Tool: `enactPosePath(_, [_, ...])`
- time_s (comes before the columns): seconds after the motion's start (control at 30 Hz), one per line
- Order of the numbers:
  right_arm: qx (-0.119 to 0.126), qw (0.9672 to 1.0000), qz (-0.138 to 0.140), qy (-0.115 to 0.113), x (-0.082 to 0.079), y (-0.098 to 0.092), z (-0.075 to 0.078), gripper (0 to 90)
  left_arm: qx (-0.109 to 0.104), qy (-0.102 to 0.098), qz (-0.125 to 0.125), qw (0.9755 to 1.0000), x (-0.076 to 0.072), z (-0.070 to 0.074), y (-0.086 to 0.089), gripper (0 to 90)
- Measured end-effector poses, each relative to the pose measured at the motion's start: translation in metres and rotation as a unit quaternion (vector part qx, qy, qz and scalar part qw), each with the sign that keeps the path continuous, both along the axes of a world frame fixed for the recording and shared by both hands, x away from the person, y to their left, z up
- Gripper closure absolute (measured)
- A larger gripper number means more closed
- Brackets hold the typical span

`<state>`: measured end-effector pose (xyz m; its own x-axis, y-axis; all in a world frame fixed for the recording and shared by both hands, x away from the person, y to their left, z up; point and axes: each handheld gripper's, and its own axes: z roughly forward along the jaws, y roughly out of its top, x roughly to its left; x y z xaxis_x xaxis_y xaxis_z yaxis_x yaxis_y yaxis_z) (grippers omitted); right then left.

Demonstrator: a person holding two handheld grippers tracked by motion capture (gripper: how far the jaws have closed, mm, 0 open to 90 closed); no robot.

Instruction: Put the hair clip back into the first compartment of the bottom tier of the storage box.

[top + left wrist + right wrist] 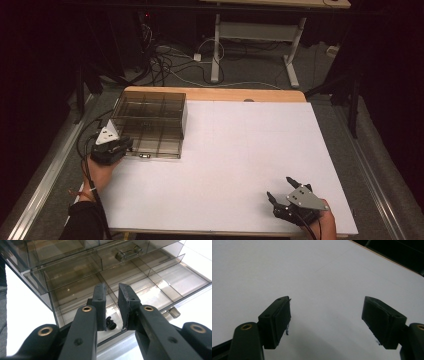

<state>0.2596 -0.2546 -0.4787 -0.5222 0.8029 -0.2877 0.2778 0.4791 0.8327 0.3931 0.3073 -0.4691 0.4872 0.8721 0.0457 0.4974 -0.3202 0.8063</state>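
We are holding the left gripper [111, 306] nearly closed over the clear drawer box [155, 277] — gripping nothing; the right gripper [325, 320] is gaping wide, empty.

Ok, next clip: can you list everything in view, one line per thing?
Compartment box: one, smoky clear plastic, back-left of the sheet, small metal handle on its front.
Small black part: one, black, in the box just past the left jaws.
Sheet: one, white, covering the table.
Table: one, wooden, edge visible at the back.
Desk frame: one, white, on the floor behind.
Left gripper: black, nearly shut, at the box.
Right gripper: black, open over the bare sheet.
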Motion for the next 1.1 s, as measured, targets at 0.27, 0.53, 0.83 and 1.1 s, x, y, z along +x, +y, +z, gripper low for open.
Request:
enactPosePath(0.27, [0.001,1.0,0.0,-0.001,0.0,-0.001,0.0,23.5,0.003,-0.015,-0.001,0.9999,-0.003,0.004,-0.004,71.7])
enactPosePath(0.53, [0.0,1.0,0.0,-0.001,0.0,-0.001,0.0,23.5,0.012,-0.035,-0.005,0.9993,-0.008,0.01,-0.01,65.7])
enactPosePath(0.83, [0.0,1.0,0.001,-0.001,0.0,-0.001,0.0,23.5,0.019,-0.066,-0.004,0.9976,-0.014,0.018,-0.018,58.4])
enactPosePath(1.1, [0.0,1.0,0.001,-0.001,0.0,-0.001,0.0,23.5,0.024,-0.095,0.017,0.995,-0.018,0.022,-0.025,38.9])
